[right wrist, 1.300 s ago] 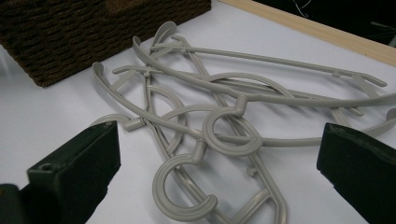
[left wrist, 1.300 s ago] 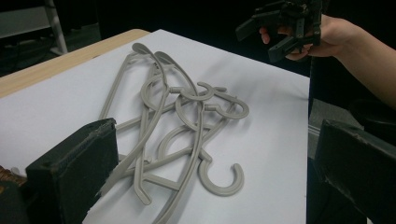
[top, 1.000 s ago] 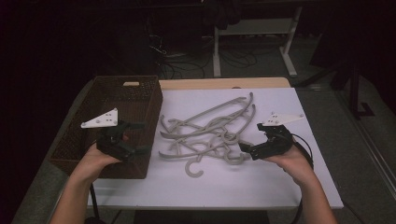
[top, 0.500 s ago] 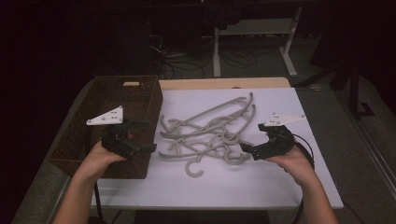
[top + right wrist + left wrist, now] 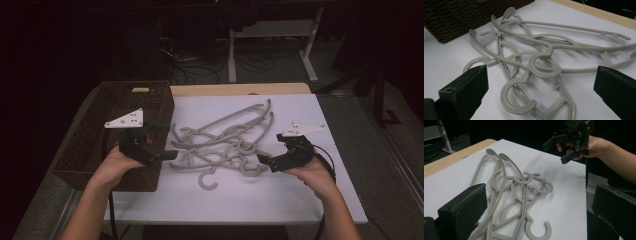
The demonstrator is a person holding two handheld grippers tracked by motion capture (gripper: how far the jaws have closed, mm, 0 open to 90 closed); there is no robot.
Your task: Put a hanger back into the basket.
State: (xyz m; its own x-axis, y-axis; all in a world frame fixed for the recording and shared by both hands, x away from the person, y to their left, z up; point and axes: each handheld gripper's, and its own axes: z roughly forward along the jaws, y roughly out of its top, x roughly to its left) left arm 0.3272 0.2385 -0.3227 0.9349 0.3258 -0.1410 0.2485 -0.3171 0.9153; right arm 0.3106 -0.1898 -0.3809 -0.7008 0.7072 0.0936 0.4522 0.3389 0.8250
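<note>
Approach stage, I judge: left gripper (image 5: 161, 141) and right gripper (image 5: 266, 161), jaws spread wide and empty, flank the tangled grey hangers (image 5: 225, 145) mid-table (wicker basket (image 5: 100, 125) beside); next, pinching one hook.

A tangle of hangers (image 5: 225, 142) lies on the sheet (image 5: 300, 195) in the middle of the table (image 5: 240, 89). The basket (image 5: 100, 125) stands at the table's left edge, just beside the tangle. The left gripper (image 5: 162, 141) hangs at the basket's near right corner; the right gripper (image 5: 265, 162) sits at the tangle's right.
</note>
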